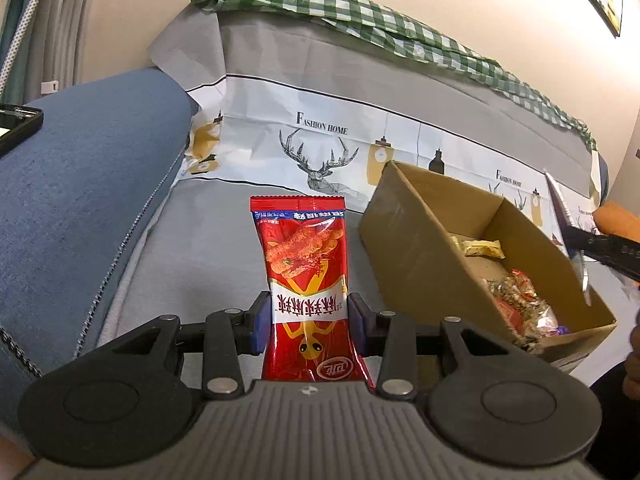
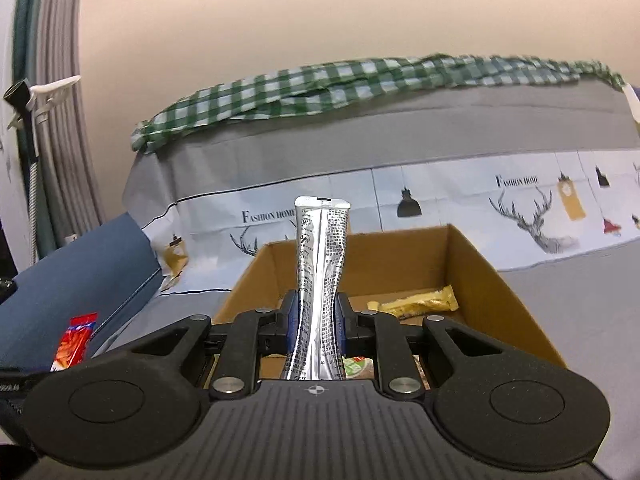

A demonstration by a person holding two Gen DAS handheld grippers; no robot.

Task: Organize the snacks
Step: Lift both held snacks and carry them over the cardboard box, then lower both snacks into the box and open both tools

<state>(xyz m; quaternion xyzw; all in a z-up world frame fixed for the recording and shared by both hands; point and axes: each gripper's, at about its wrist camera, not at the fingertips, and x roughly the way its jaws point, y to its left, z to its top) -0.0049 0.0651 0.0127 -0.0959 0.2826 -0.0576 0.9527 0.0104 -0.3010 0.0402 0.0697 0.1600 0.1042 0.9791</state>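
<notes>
Your left gripper (image 1: 308, 322) is clamping a red snack packet (image 1: 308, 276) — held just left of the cardboard box (image 1: 404, 240), above the grey sofa cover (image 1: 200, 232). Your right gripper (image 2: 318, 326) is pinching a silver packet (image 2: 320, 280) tight over the box (image 2: 500, 280) — a yellow bar (image 2: 420, 302) is lying inside.

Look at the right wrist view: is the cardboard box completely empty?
No: a yellow snack bar lies on the floor of the cardboard box.
</notes>
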